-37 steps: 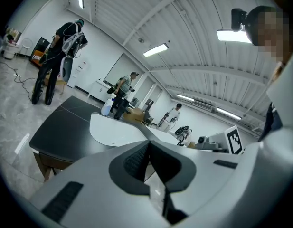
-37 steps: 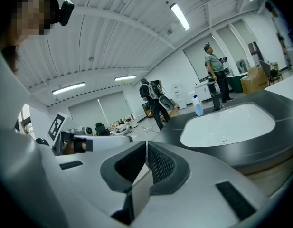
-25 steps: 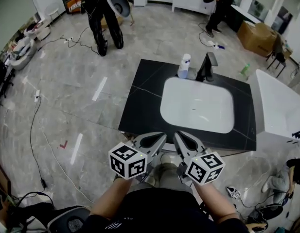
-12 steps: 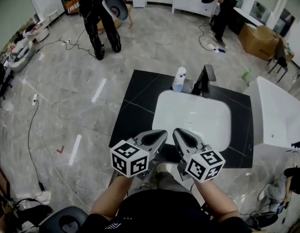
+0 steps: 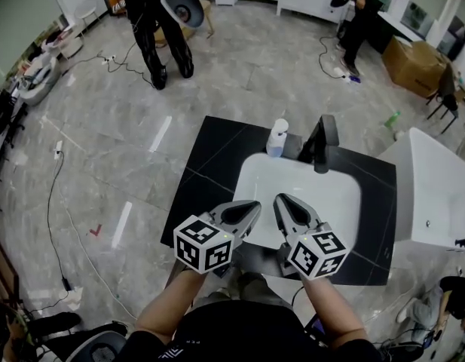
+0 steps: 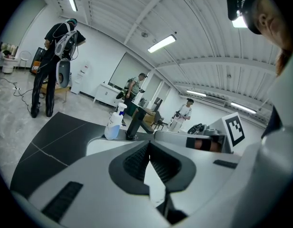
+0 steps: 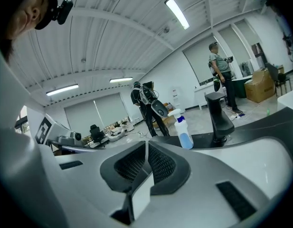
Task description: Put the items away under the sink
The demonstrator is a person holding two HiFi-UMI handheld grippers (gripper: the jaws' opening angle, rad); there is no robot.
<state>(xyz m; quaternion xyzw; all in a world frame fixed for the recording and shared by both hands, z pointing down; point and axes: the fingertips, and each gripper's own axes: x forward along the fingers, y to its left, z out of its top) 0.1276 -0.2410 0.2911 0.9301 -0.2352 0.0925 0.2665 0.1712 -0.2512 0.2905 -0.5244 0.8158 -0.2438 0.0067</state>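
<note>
A spray bottle (image 5: 276,138) part-filled with pale blue liquid stands upright, long axis vertical and spray head on top, just left of the black faucet (image 5: 322,142) on the dark counter (image 5: 209,164). Across the white sink basin (image 5: 307,194) from that faucet, my left claw (image 5: 253,208) and right claw (image 5: 280,200) hover side by side, each with jaws together on nothing.

The left gripper (image 6: 149,144) fills the foreground, its ribbed jaws closed tip to tip with nothing between them. Past them lie a black counter (image 6: 51,134) and the white sink (image 6: 96,144). A spray bottle (image 6: 114,123) stands just left of the black faucet (image 6: 135,122). The right gripper (image 6: 159,135) reaches in from the right. A person (image 6: 53,65) stands at far left, and two others (image 6: 134,87) are farther back.
</note>
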